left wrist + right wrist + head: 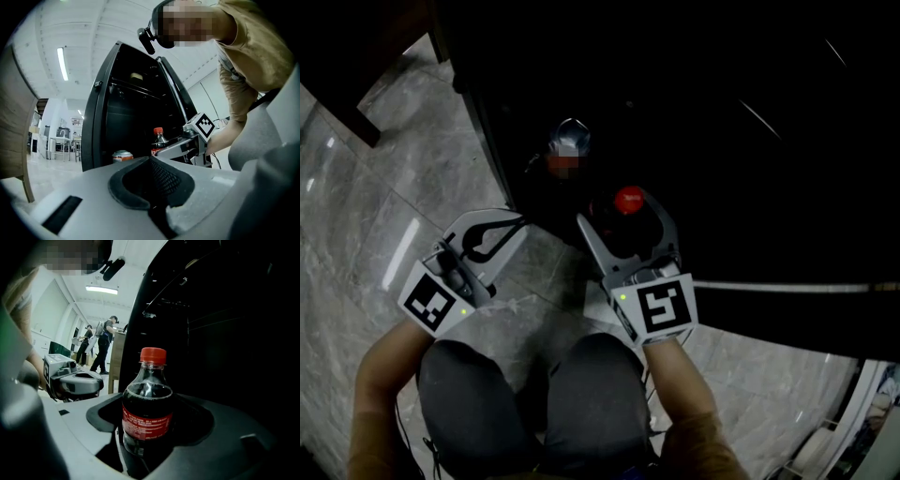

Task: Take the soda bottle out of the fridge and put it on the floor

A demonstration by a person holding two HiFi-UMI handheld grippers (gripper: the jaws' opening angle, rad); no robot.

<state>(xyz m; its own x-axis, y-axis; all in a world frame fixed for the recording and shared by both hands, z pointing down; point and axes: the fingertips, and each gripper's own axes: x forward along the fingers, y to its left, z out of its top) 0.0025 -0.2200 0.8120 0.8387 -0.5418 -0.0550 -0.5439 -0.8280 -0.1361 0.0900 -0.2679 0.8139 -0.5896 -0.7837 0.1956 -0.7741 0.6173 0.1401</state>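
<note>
So the right hand-held gripper (pixel 623 214) has the soda bottle (pixel 146 404) clamped between its jaws, squeezing it round the lower body about where the red label sits. The bottle's upright, red cap on top, dark cola up to the shoulder. It's right at the open front of the black fridge (pixel 101 122), with the dark inside behind it. Can't tell from any view whether its bottom is resting on anything, the jaws cover that part.

The left hand-held gripper (pixel 508 225) has nothing in it. Its jaws are closed up, black pads meeting at the tips, and it hangs over the grey marble floor (pixel 375 206) just beside the fridge's edge, a little left of the right one.

There's also a can (pixel 122 155) standing low in the fridge, further in than the bottle and off to its left in the head view.

The person is low down with both knees (pixel 478 394) showing in dark trousers, right under the two grippers. In the right gripper view a couple of people (pixel 105 343) are standing way off in the background
</note>
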